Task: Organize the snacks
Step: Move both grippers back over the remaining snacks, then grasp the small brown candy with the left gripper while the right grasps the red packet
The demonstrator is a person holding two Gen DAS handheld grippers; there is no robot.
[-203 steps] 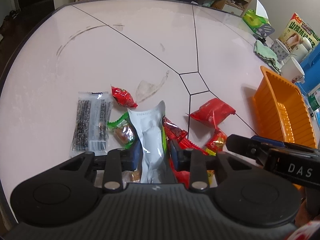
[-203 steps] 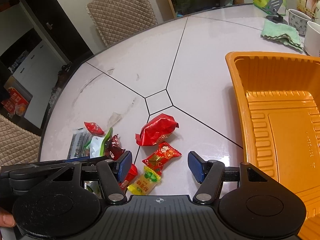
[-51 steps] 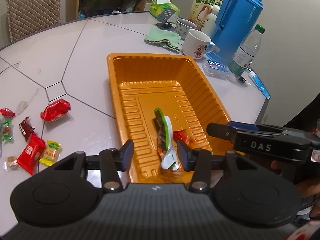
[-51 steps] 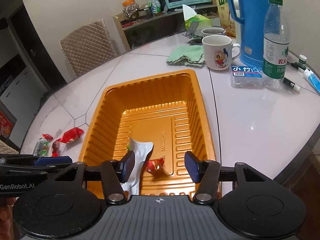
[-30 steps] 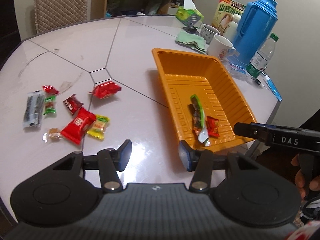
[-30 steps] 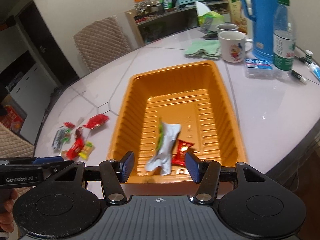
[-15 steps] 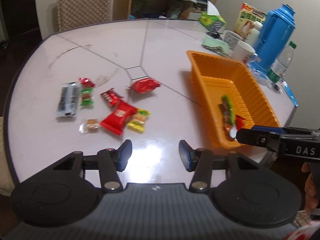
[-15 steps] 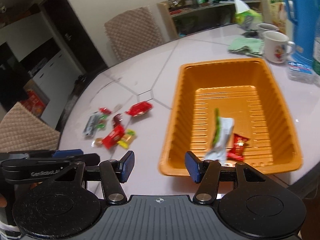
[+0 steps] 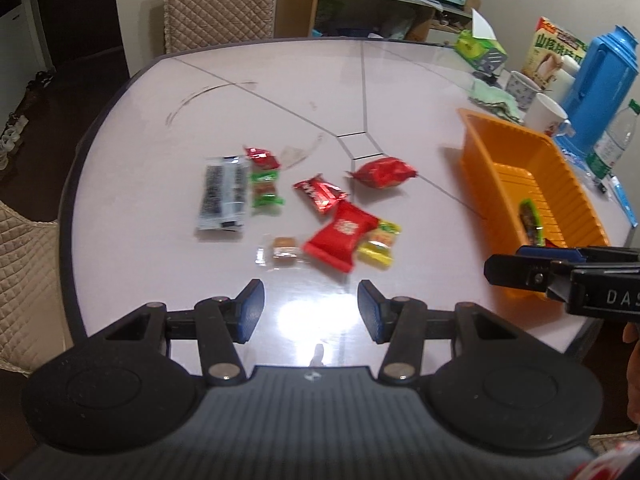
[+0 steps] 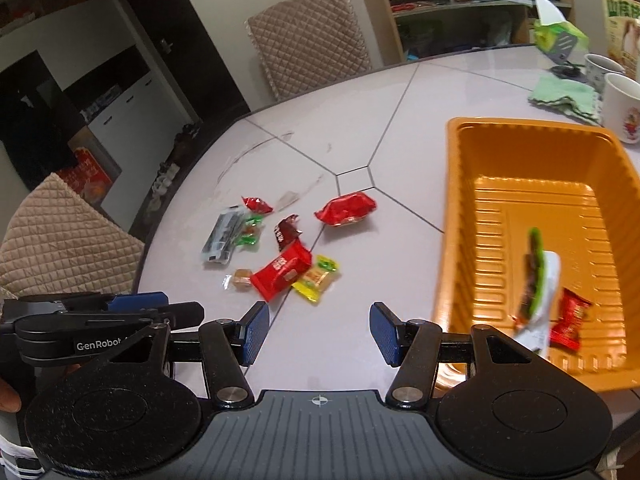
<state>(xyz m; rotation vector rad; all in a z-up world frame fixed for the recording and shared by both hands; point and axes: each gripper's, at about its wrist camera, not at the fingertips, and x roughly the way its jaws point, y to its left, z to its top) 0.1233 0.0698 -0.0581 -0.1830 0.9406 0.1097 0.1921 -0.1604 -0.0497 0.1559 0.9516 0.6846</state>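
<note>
Several snacks lie in a loose cluster on the pale table: a big red packet [image 9: 341, 232], a yellow candy [image 9: 379, 243], a puffy red bag [image 9: 383, 172], a dark red wrapper [image 9: 320, 193], a black-and-clear bar [image 9: 222, 192], a green candy [image 9: 264, 192] and a small caramel [image 9: 283, 249]. The orange tray [image 10: 460, 216] on the right holds a white-and-green pouch [image 10: 534, 284] and a small red candy [image 10: 568, 318]. My left gripper [image 9: 310, 310] is open and empty, above the table's near edge. My right gripper [image 10: 316, 332] is open and empty, left of the tray.
Behind the tray stand a blue thermos [image 9: 600, 88], a water bottle [image 9: 612, 140], two mugs [image 9: 548, 114], a green cloth [image 10: 564, 98], a tissue box [image 9: 480, 48] and a cereal box [image 9: 556, 50]. Quilted chairs [image 10: 308, 44] ring the table. The table's edge runs near both grippers.
Both grippers have pulled back from the tray and swung left toward the snack cluster. The white-and-green pouch and small red candy, dropped earlier, lie in the tray.
</note>
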